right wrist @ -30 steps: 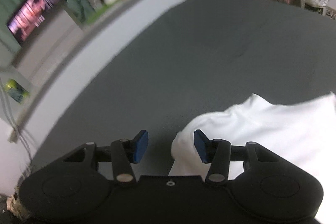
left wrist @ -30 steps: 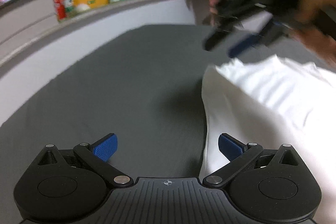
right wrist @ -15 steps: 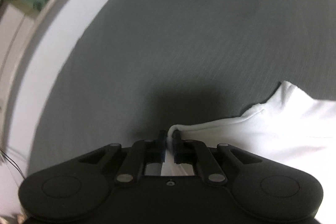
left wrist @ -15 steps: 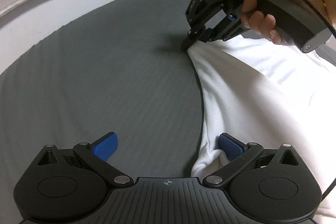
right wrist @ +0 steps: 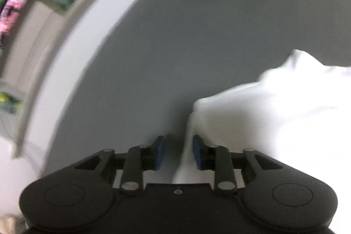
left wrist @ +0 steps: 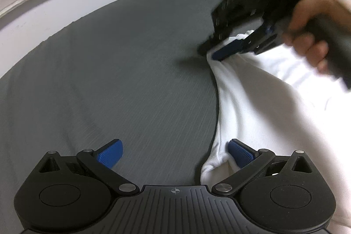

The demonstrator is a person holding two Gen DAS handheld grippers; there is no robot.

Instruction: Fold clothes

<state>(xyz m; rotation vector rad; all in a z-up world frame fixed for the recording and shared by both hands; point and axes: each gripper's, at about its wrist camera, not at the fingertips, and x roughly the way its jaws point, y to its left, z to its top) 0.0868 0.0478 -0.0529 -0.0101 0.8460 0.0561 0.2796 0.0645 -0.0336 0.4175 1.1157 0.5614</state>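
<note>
Grey bed sheet (left wrist: 131, 80) fills most of both views, flat and bare on the left side. White garment (left wrist: 274, 113) lies on the right part of it. Its left edge runs in a long curve from the far corner down to the near corner, and the cloth is rumpled, with no clean fold visible.

Left gripper (left wrist: 174, 152): jaws wide apart, holding nothing. The near corner of the garment bunches up just inside its right pad, and the left pad sits over bare sheet.

Right gripper (right wrist: 178, 151): at the far corner of the same edge, held by the person's hand (left wrist: 311, 36), blurred. In its own view the jaws stand apart and are opening. A strip of white cloth is between them, closer to the right pad. I can't see either pad pressing on it, so I read that as no grip.

Step, my read: getting hold of both left-edge corners to start a fold. Neither corner is secured.

Next move needs:
- right jaws back down on the far corner
- left gripper shifted right so the near corner sits centred between the pads, then closed
- both lifted together and the edge carried across the garment, kept taut so it doesn't sag

Risk: thin cloth can slip out, or a pad can pinch the sheet as well.
</note>
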